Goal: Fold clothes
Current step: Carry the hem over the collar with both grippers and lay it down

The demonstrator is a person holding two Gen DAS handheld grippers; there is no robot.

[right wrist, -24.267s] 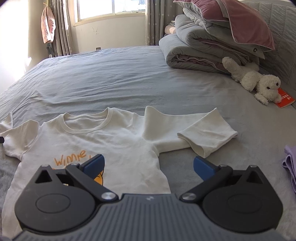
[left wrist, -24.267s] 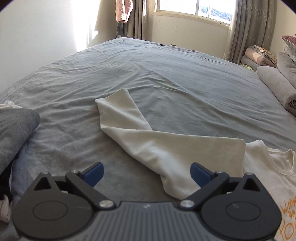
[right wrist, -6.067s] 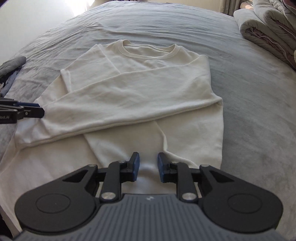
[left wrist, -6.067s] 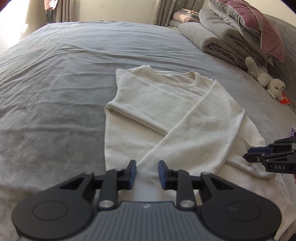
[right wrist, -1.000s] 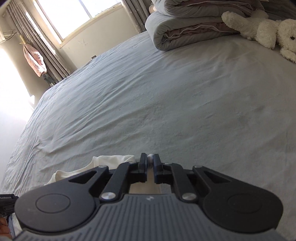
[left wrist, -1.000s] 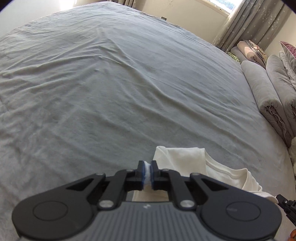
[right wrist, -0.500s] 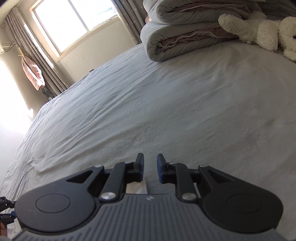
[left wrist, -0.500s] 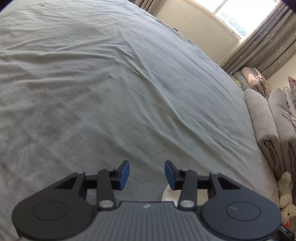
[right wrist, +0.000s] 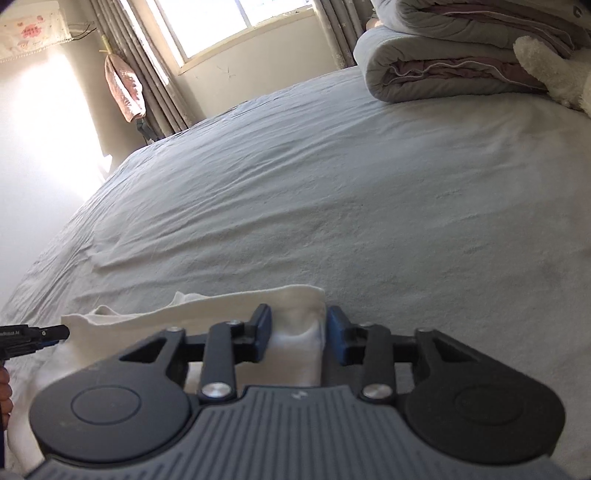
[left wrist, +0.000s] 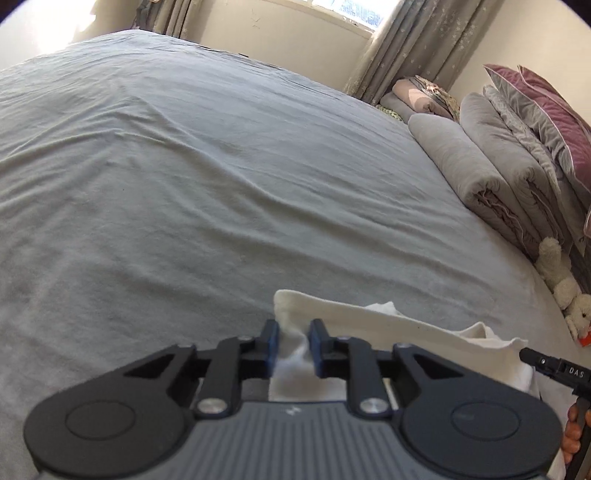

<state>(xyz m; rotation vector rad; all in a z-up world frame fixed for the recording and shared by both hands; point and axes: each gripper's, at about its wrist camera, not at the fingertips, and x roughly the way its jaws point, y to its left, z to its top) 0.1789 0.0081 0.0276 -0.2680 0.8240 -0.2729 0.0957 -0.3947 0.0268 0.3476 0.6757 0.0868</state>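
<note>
— What changed in the last half second?
— Both claws had tipped down, so the white shirt (left wrist: pixel 388 325) filled the space ahead of them again.
— And the fingers?
— The left gripper (left wrist: pixel 292 345) narrowed around a bunched fold; the right gripper (right wrist: pixel 298 334) spread wider, cloth between its pads

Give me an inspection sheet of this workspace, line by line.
Surface: grey bed sheet, wrinkled.
Job's things: cream shirt, folded, lying across the near edge.
Clutter: folded duvets, pink pillow, plush toy.
Grippers: left hand-held gripper and right hand-held gripper part open, shirt fabric between the fingers, not pinched.
Cables: nothing seen.
Surroundings: window, curtains, pink garment hanging.
</note>
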